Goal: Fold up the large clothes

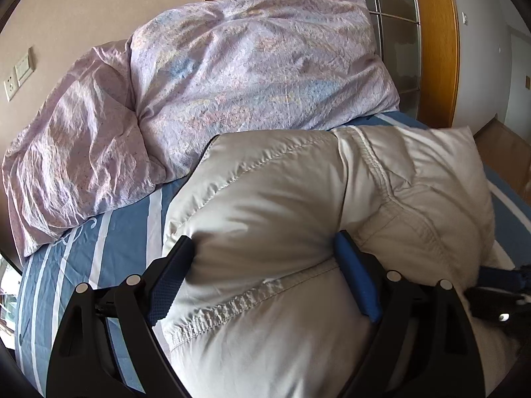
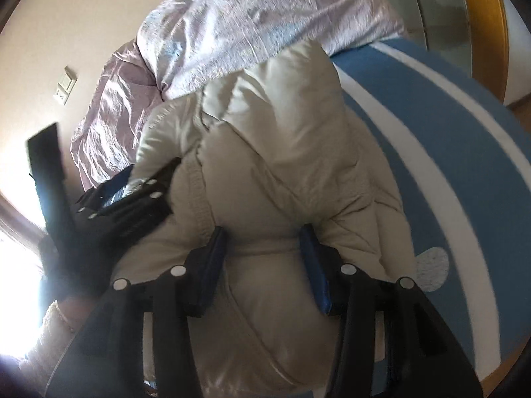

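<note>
Both tongs have hold of the jacket (image 1: 265, 199). Left tongs (image 1: 265, 258) stand wide, the blue pads pressed into a thick puffy roll of the cream fabric that bulges out between them; one pad (image 1: 356, 282) sits deep in a fold by a stitched seam. Right tongs (image 2: 264, 242) are set narrower, their pads squeezing a bunched ridge of the same jacket (image 2: 282, 152), which swells above and below the pinch.

From my right camera I see the left tongs (image 2: 139, 189) off to the left, gripping another part of the jacket near a seam. From my left camera the right tongs (image 1: 497, 285) show only as a dark piece at the right edge, partly behind the fabric.

The jacket lies heaped on the bed, on a blue sheet (image 1: 126, 232) with white stripes, its far end reaching up to a crumpled lilac duvet (image 1: 249, 66) that fills the head of the bed and touches it. Behind the duvet is a wooden frame (image 1: 434, 43) with glass panels. On the beige wall to the left sit a switch and socket (image 1: 18, 73). The right view is blurred.
</note>
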{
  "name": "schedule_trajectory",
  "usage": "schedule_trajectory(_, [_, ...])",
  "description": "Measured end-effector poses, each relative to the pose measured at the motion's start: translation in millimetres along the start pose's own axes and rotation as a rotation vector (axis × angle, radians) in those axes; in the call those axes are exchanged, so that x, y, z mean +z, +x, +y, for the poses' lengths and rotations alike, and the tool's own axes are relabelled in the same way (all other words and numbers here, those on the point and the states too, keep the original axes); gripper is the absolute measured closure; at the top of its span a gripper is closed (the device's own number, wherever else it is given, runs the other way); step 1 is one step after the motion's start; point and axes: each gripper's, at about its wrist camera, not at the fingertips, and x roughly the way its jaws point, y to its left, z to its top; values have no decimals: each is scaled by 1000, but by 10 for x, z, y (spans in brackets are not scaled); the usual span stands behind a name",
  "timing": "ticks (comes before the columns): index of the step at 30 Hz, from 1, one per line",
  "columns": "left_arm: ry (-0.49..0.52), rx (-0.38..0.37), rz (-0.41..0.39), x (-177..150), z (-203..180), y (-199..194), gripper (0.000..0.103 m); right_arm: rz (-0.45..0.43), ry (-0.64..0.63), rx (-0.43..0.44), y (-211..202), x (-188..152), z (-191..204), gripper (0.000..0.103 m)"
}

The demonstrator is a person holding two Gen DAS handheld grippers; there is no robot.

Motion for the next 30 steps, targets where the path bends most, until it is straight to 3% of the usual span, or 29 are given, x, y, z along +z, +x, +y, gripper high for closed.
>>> schedule_trajectory(4, [-61, -72, -19, 36, 239, -272, 17, 31, 13, 22, 19, 29, -44, 56])
schedule_trajectory(9, [-112, -83, -80, -7, 707, -683, 14, 67, 51, 62, 28, 75, -112, 56])
schedule_trajectory(13, [-130, -66, -28, -166, 1008, -693, 14, 39, 47, 55, 40, 38, -100, 56])
schedule_trajectory(17, [-206, -146, 69, -330, 1229, -548, 14, 47, 74, 83, -13, 74, -143, 55])
schedule_trajectory(18, [-242, -194, 100, -364, 1282, -495, 14, 56, 82, 99, -41, 102, -153, 48])
schedule_trajectory(19, [-273, -238, 129, -390, 1320, -450, 14, 66, 94, 130, -79, 129, -166, 29])
schedule_trajectory(21, [-313, -314, 175, -443, 1355, -368, 14, 67, 99, 157, -201, 202, -144, 4])
schedule_trajectory(26, [-334, -405, 214, -502, 1317, -272, 13, -19, 61, 131, -663, 408, -160, 2])
schedule_trajectory(30, [-353, -467, 229, -501, 1288, -234, 11, 106, 157, 164, -569, 533, -483, 2])
